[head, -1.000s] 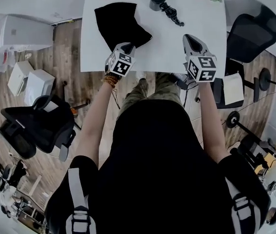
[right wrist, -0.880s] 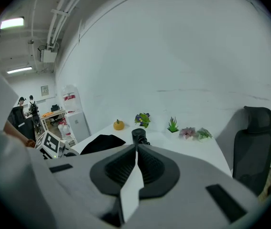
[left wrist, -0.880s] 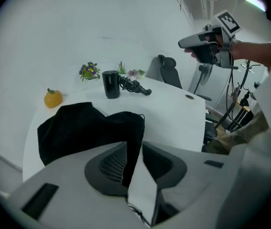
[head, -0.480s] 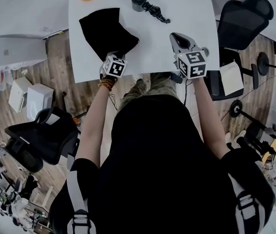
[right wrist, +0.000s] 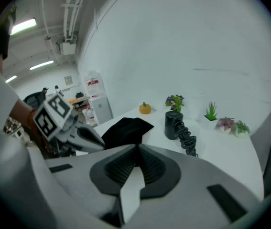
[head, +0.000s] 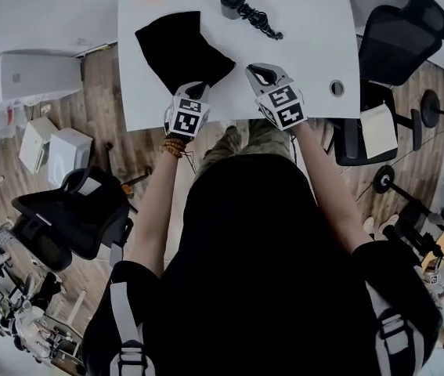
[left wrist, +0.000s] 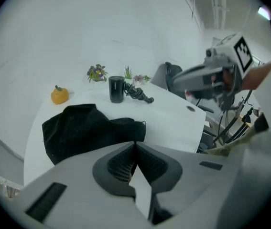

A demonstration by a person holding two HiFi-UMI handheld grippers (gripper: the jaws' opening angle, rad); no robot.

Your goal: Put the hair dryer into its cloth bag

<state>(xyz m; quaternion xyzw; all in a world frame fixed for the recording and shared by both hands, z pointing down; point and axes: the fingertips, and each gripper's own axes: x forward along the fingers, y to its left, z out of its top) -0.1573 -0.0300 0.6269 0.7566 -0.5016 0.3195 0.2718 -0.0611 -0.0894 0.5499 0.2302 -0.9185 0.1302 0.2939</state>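
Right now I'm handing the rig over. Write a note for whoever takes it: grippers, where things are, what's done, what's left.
Left gripper: jaws together, have just been closing, nothing between them; tips by the near edge of the cloth bag.
Right gripper: shut, empty, over the near side of the table.
Hair dryer: at the table's far edge, cord beside it, apart from the bag.
Done: nothing; the bag lies crumpled, not held.
Left: open the bag, fetch the dryer, put it in.

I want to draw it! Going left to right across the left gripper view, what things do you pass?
Small round orange pumpkin → little purple-flowered plant → black cylindrical hair dryer with coiled cord → grey right gripper.
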